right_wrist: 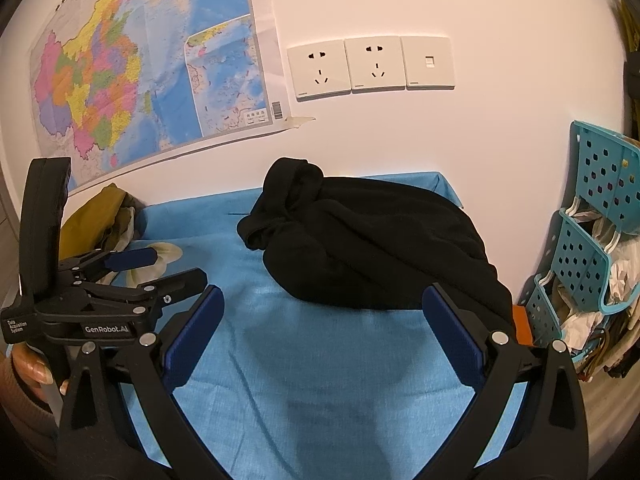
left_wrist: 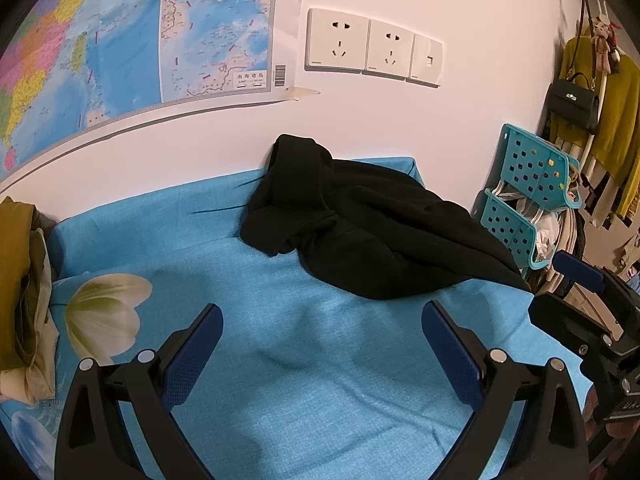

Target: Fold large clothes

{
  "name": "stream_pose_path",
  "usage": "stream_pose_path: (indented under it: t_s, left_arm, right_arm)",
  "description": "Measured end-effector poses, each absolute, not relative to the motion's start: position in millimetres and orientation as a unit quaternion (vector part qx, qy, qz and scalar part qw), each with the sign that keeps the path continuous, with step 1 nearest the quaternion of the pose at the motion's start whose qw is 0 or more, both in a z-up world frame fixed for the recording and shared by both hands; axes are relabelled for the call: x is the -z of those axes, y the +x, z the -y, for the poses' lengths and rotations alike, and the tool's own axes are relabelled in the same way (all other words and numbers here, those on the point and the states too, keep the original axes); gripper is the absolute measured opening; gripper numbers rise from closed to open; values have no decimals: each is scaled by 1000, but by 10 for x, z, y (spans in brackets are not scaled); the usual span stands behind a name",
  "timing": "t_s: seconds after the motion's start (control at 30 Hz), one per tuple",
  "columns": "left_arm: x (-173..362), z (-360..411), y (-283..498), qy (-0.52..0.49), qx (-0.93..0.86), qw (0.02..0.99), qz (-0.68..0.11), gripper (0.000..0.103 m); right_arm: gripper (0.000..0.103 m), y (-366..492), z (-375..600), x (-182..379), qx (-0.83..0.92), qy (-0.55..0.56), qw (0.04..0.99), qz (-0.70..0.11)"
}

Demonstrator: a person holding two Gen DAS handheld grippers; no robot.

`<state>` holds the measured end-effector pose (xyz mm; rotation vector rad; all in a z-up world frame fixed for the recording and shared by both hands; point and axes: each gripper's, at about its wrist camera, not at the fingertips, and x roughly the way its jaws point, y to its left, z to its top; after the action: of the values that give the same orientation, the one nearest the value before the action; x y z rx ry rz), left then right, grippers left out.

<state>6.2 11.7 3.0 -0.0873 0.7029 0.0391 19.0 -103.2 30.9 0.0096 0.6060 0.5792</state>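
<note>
A large black garment (left_wrist: 368,232) lies crumpled at the far right of a blue cloth-covered surface (left_wrist: 304,360), against the white wall. It also shows in the right wrist view (right_wrist: 372,240). My left gripper (left_wrist: 322,320) is open and empty, above the blue cloth, short of the garment. My right gripper (right_wrist: 322,308) is open and empty, its right finger (right_wrist: 452,332) near the garment's front edge. Each gripper shows at the edge of the other's view: the right one (left_wrist: 592,304) and the left one (right_wrist: 120,280).
A pile of olive and cream clothes (left_wrist: 24,280) lies at the left end. A teal perforated rack (left_wrist: 528,196) with bags stands to the right of the surface. A map (left_wrist: 120,40) and wall sockets (left_wrist: 372,48) are on the wall. Clothes and a handbag (left_wrist: 576,104) hang at far right.
</note>
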Motion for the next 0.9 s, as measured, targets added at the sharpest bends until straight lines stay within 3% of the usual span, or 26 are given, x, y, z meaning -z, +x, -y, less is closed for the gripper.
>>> stream_pose_path:
  t_s: [0.9]
  left_arm:
    - [47, -206, 128, -55, -21, 932, -359, 96]
  right_arm:
    - [98, 307, 967, -282, -287, -3, 910, -300]
